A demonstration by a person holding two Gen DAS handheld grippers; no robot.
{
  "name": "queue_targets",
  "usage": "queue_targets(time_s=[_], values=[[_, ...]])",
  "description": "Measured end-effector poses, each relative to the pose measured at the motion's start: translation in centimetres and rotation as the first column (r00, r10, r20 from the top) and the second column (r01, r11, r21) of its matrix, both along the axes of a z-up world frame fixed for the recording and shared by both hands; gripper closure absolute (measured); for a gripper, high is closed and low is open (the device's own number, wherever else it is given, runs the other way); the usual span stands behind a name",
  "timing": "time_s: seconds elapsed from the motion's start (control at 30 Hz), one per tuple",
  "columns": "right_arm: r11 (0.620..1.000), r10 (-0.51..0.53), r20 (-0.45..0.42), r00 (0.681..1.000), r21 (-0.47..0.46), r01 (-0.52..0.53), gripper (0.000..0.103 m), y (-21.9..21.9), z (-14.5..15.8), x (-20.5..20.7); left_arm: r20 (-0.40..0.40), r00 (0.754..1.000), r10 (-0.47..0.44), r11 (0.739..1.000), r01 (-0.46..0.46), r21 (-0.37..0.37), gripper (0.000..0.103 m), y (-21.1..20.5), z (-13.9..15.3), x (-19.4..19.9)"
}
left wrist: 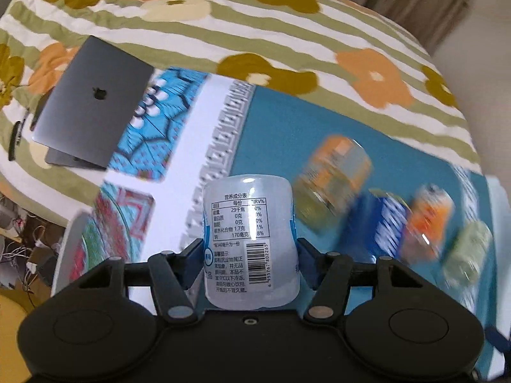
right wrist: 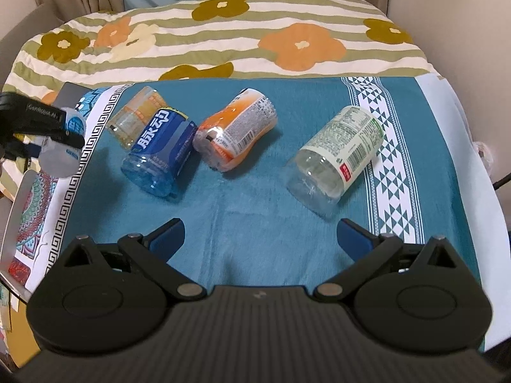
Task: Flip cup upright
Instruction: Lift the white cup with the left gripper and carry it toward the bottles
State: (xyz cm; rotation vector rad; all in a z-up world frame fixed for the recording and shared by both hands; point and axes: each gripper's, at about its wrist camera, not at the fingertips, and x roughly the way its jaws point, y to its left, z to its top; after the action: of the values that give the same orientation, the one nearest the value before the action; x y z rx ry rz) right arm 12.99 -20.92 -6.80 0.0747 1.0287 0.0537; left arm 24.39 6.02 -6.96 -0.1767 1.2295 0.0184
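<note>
Gripping a pale cup [left wrist: 250, 242] between blue pads: left tongs [left wrist: 250, 249], closed on its label sides, held above the cloth's [right wrist: 262, 217] left border. Seen from the right wrist at far left, same cup [right wrist: 62, 146] off the surface. On the teal cloth, lying on their sides, left to right: yellow cup [right wrist: 137, 116] touching blue cup [right wrist: 161, 153], orange cup [right wrist: 234, 132] just beside, green-label cup [right wrist: 335, 154] apart. Right tongs [right wrist: 260, 236] spread wide, empty, low over cloth. Laptop [left wrist: 92, 102] on floral bed [right wrist: 223, 41].
</note>
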Motion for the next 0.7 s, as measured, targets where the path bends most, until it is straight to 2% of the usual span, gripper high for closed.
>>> queue_targets(time_s=[0.17, 0.37, 0.53, 0.7], values=[[1.0, -0.021, 0.018, 1.0, -0.002, 0.021, 0.0, 0.1, 0.5, -1.8, -0.003, 0.996, -0.088, 0.995, 0.088, -0.04, 0.038, -2.8, 0.2, -4.0], [0.999, -0.054, 0.035, 0.998, -0.001, 0.054, 0.0, -0.1, 1.1, -3.9, -0.011, 0.981, -0.195, 0.979, 0.194, -0.058, 0.038, -6.4, -0.8, -7.4], [0.996, -0.086, 0.036, 0.996, -0.003, 0.086, 0.0, -0.5, 1.1, -5.1, -0.014, 0.969, -0.246, 0.967, 0.245, -0.065, 0.038, -8.5, -2.2, -8.2], [0.993, -0.117, 0.024, 0.993, -0.011, 0.117, 0.0, -1.2, 0.8, -6.0, -0.024, 0.961, -0.277, 0.96, 0.276, -0.039, 0.038, -10.3, -3.9, -8.2]])
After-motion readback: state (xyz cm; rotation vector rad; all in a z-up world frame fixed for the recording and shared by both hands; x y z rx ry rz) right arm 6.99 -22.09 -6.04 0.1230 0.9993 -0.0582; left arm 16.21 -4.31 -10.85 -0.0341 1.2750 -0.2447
